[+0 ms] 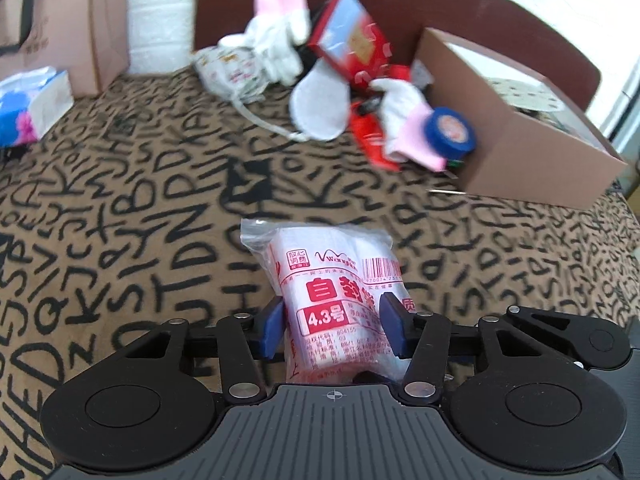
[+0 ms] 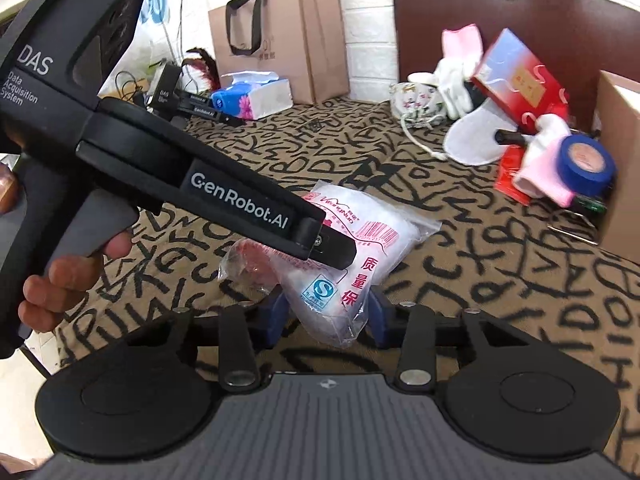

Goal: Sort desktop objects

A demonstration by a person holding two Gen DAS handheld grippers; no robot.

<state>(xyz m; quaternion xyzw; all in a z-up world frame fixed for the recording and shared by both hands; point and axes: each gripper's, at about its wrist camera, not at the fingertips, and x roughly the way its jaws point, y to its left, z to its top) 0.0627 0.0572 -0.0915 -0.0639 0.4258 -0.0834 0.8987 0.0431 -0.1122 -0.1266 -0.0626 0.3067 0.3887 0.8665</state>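
We see both the left gripper [image 1: 332, 326] and the right gripper [image 2: 326, 318] clamp one crinkly clear plastic packet [image 1: 332, 292] printed in red. It reads "4.3", above a letter-patterned fuzzy cloth [image 1: 140, 220].

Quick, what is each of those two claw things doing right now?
Left gripper: closed on the clear plastic packet.
Right gripper: closed on the same packet's other end.

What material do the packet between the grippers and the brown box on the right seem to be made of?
Packet: thin clear plastic film, glossy, judging by its wrinkles, shine and see-through edges. Brown box: probably matte cardboard, with flat stiff walls and no shine.
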